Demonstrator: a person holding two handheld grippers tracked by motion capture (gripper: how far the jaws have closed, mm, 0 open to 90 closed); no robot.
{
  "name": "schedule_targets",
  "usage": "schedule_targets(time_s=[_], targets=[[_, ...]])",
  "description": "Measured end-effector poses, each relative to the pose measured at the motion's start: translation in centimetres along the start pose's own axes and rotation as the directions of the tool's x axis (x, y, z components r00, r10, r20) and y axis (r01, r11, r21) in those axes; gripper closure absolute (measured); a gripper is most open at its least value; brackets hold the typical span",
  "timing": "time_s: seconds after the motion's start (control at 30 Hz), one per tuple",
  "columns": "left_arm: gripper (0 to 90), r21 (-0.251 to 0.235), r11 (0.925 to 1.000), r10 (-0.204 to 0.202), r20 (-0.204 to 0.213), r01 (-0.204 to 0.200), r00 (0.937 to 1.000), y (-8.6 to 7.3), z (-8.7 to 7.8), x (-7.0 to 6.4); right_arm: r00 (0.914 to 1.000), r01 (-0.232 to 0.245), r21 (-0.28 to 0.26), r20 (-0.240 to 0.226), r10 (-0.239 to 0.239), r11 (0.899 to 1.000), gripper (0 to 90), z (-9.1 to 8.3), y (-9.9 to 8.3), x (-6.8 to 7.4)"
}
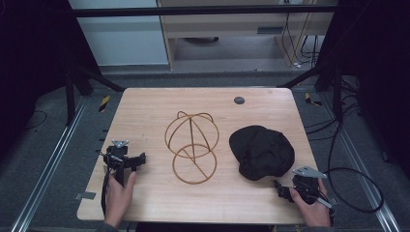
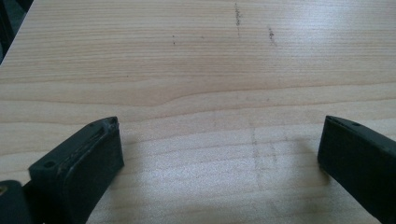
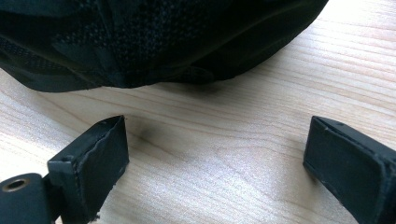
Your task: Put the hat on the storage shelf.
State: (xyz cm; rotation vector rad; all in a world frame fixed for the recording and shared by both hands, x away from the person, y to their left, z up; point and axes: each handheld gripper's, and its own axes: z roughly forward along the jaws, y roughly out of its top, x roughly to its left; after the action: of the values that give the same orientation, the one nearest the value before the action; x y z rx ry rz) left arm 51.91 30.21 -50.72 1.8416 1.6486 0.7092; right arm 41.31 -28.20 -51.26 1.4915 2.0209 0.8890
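A black cap point(image 1: 261, 151) is lying flat on the wooden table point(image 1: 145, 113), at about three o'clock from the wire hat stand point(image 1: 192, 146), which is standing at the centre of the tabletop with its round base ring toward the person and its domed cage behind. The right gripper point(image 1: 281, 189) is being held low at about five o'clock from the cap, just beside its near edge but apart from it; in the right gripper view the jaws are being kept spread wide with nothing between them, and the cap's point(image 3: 154, 42) dark fabric is lying just ahead, so a grasp of its rim is judged to be the step in hand. The left gripper point(image 1: 140, 158) is being rested at about nine o'clock from the stand, well apart from the cap; in the left gripper view its jaws are likewise spread, over bare wood point(image 2: 201, 70). It is probably being kept there ready to steady the stand or take the cap's other side.
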Motion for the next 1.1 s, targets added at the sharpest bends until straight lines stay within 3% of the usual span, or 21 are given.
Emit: schedule_targets(time_s=[0.43,0.7,0.87,1.1], targets=[[0.0,0.001,1.0000,0.004,0.004,-0.004,1.0000,0.0,0.0,0.0,0.9999,-0.009,0.000,0.013,0.009,1.000,6.3,0.0,0.0,0.2],[0.0,0.001,1.0000,0.008,0.009,-0.008,0.9999,-0.1,-0.1,0.1,1.0000,0.003,0.011,-0.007,-0.003,1.000,8.3,-0.7,0.2,0.2],[0.0,0.000,1.0000,0.009,0.010,-0.009,0.9999,-0.2,-0.2,0.0,0.9987,0.048,0.003,0.015,-0.048,0.999,8.1,-2.9,1.0,0.8],[0.0,0.000,0.9999,0.011,0.012,-0.011,0.9999,-0.3,-0.3,0.0,0.9985,0.052,0.027,0.015,-0.052,0.998,10.1,-5.7,3.4,0.5]])
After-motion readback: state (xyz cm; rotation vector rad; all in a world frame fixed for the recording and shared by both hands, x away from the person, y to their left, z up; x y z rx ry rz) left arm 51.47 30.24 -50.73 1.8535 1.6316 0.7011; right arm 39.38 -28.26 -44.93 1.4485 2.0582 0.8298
